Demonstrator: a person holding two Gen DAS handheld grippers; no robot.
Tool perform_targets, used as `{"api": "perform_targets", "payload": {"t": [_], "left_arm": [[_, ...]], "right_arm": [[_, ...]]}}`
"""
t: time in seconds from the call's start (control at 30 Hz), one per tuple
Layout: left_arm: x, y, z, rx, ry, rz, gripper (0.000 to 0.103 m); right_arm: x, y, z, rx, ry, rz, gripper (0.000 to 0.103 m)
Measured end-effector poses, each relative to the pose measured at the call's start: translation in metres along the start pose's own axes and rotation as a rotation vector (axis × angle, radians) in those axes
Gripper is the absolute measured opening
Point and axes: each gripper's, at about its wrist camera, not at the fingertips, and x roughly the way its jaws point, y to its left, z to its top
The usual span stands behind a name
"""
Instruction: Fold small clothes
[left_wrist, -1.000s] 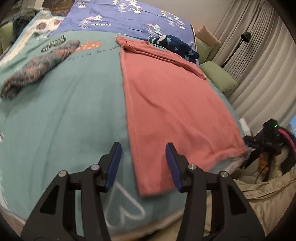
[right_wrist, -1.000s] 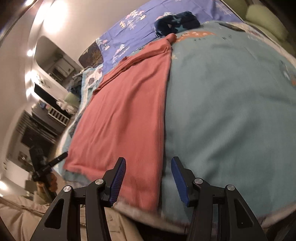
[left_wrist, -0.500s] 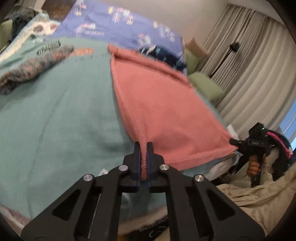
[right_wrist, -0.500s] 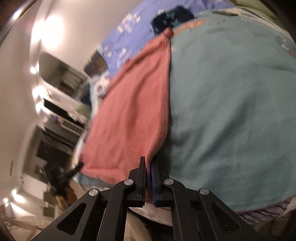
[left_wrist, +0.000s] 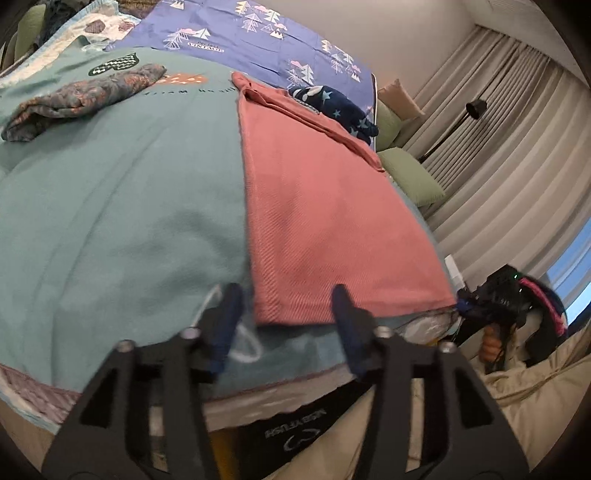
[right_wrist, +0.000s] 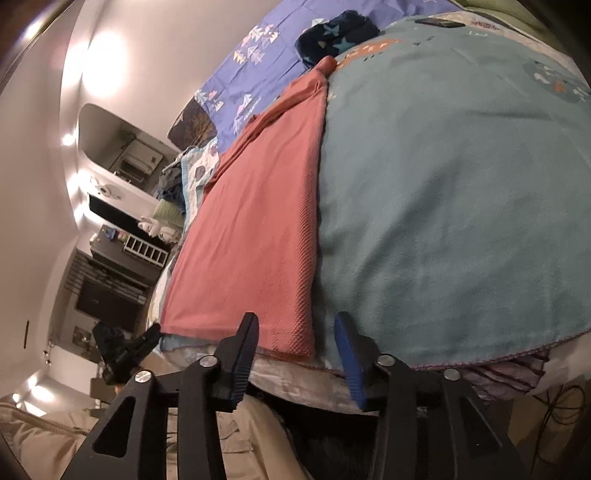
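Fingers of left gripper spread wide, empty, at near hem of pink garment; right gripper likewise parted, empty, at same hem; garment flat on teal blanket; beyond garment, navy star cloth; left of garment, patterned bundle.

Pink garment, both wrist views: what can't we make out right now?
- Far end of the pink garment: bunched in both views; collar or sleeves unreadable.
- Layers of fabric: only the top surface shows.
- Navy star cloth: partly behind the garment, left wrist.
- Left gripper: jaws motion-blurred, though apart.
- Right gripper: jaws apart, empty.
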Motion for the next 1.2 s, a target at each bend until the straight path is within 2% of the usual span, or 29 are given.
{"api": "perform_targets", "payload": {"t": [0.13,0.17,0.2,0.23,0.33,0.43,0.8,1.03,1.2], "left_arm": [[0.013,-0.008,0.005,0.033,-0.006,0.043,0.057],[0.014,-0.009,0.006,0.042,-0.009,0.042,0.050],[0.015,-0.010,0.006,0.046,0.003,0.020,0.008],[0.016,-0.008,0.006,0.037,0.021,0.004,0.006],[0.000,-0.015,0.005,0.071,-0.026,0.011,0.006],[-0.018,-0.021,0.015,0.057,-0.079,-0.021,0.006],[-0.036,-0.054,0.063,0.148,-0.219,-0.040,0.006],[-0.035,-0.062,0.106,0.179,-0.287,-0.020,0.006],[-0.027,-0.071,0.135,0.217,-0.299,0.014,0.006]], "right_arm": [[0.026,0.009,0.000,-0.010,0.049,0.008,0.046],[0.030,0.011,0.001,-0.017,0.048,-0.011,0.033],[0.032,0.012,0.002,-0.016,0.043,-0.011,0.006],[0.029,0.011,0.001,-0.003,0.029,0.014,0.006],[0.010,0.018,0.000,-0.021,-0.040,0.063,0.005],[-0.003,0.031,0.005,-0.056,-0.068,0.085,0.005],[-0.033,0.062,0.047,-0.152,-0.190,0.144,0.005],[-0.043,0.087,0.083,-0.216,-0.252,0.138,0.006],[-0.042,0.101,0.112,-0.254,-0.279,0.111,0.006]]}}
